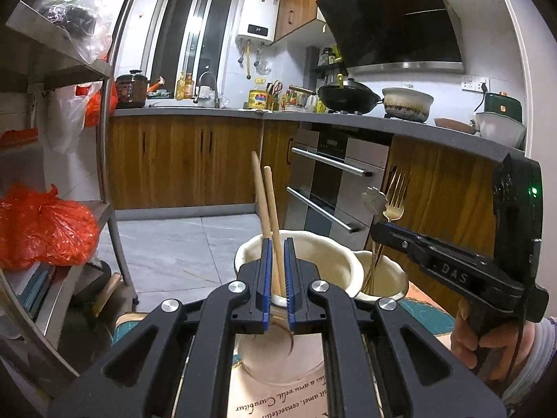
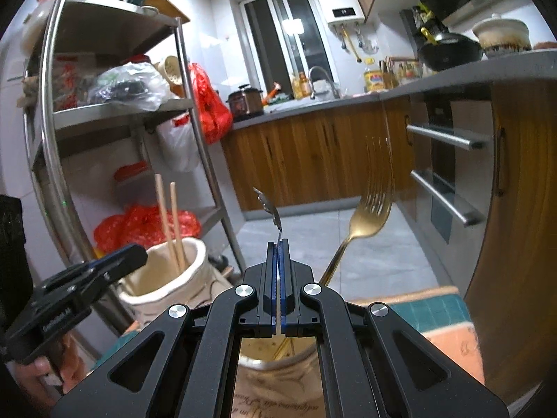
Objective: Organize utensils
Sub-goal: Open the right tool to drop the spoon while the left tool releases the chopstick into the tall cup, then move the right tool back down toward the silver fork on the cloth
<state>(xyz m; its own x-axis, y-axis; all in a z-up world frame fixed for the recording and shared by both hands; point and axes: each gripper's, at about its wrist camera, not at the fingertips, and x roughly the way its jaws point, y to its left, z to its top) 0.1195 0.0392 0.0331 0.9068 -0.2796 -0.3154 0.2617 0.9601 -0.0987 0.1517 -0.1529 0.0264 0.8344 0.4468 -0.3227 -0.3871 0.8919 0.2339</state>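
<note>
Over the cream cup (image 2: 163,278) where two chopsticks (image 2: 172,223) already stand, the left gripper (image 1: 277,278) has its fingers narrowly parted around them, while beside it the right gripper (image 2: 277,278) pinches a silver utensil (image 2: 269,209) above the fork (image 2: 369,209) cup, seemingly not yet released.

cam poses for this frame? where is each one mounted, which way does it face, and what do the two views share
Left wrist: on the left gripper, looking along its fingers over the chopstick cup toward the counter and oven; the right gripper and its hand show at right.
Right wrist: on the right gripper, shut on a silver utensil above the fork cup, facing the shelf rack and window; the left gripper shows at left.
Shared: both cups, the chopsticks, the gold fork, and each other's gripper.
</note>
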